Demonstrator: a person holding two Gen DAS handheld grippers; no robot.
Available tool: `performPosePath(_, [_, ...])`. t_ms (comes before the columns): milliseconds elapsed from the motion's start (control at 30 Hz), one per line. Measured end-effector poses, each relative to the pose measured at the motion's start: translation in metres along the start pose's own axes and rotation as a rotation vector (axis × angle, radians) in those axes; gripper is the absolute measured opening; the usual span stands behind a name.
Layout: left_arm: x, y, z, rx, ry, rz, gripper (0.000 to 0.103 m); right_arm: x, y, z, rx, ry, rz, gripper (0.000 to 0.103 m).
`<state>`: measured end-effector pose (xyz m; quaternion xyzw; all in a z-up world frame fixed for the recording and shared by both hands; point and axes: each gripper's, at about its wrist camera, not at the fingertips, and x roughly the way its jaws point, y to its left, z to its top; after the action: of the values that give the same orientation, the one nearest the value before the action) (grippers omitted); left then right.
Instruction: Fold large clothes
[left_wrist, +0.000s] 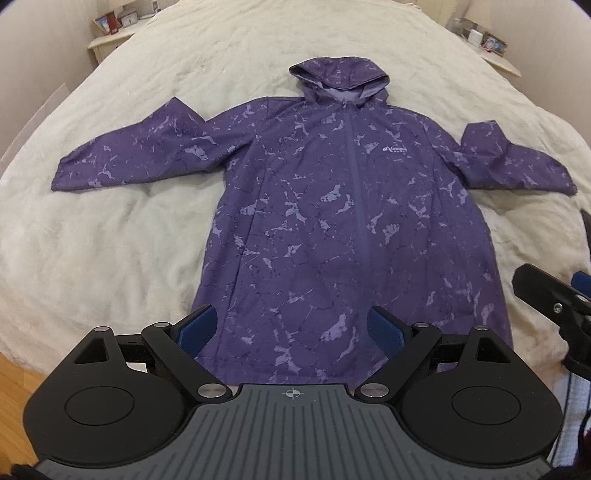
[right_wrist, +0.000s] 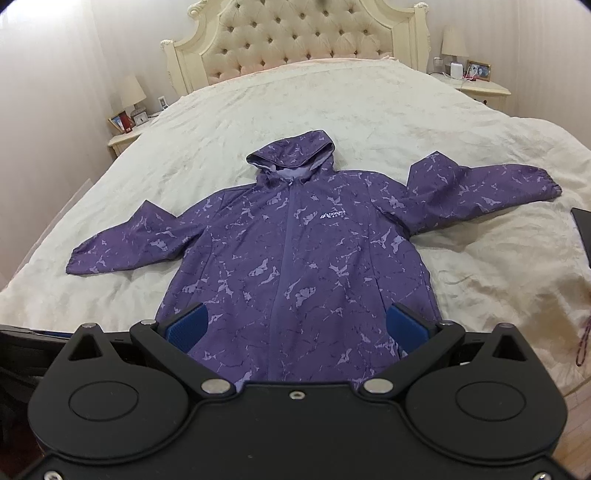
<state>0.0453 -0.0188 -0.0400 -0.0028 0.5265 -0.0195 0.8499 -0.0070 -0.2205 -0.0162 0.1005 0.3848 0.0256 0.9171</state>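
Jacket (right_wrist: 295, 258) lies flat on bedspread (right_wrist: 369, 110), nightstands (right_wrist: 127, 142) beyond.

Soft even indoor light, sharp focus, strong fisheye edge-bending.

Both wrist views looked from the foot of the bed (left_wrist: 110, 221) toward its head, sharing the spread jacket (left_wrist: 332, 221); the right saw the headboard (right_wrist: 306, 33).

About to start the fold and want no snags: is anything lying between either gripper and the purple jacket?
Nothing visible does. The purple jacket lies spread flat, front up, on the bed cover, with nothing on it. The left gripper and right gripper are both open above its hem end, with only air between the pads and the fabric.
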Motion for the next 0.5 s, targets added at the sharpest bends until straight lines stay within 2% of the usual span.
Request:
performPosePath(167, [0.016, -0.008, 0.020, -0.041, -0.010, -0.007, 0.089, 0.019, -0.020, 0.015, 0.000, -0.020, 0.056, 0.102])
performPosePath(400, [0.042, -0.016, 0.051, -0.141, -0.046, -0.070, 0.088, 0.056, -0.047, 0.048, -0.011, -0.087, 0.169, 0.102])
performPosePath(500, [0.052, -0.018, 0.063, -0.159, -0.057, -0.082, 0.088, 0.075, -0.057, 0.063, -0.018, -0.086, 0.217, 0.102])
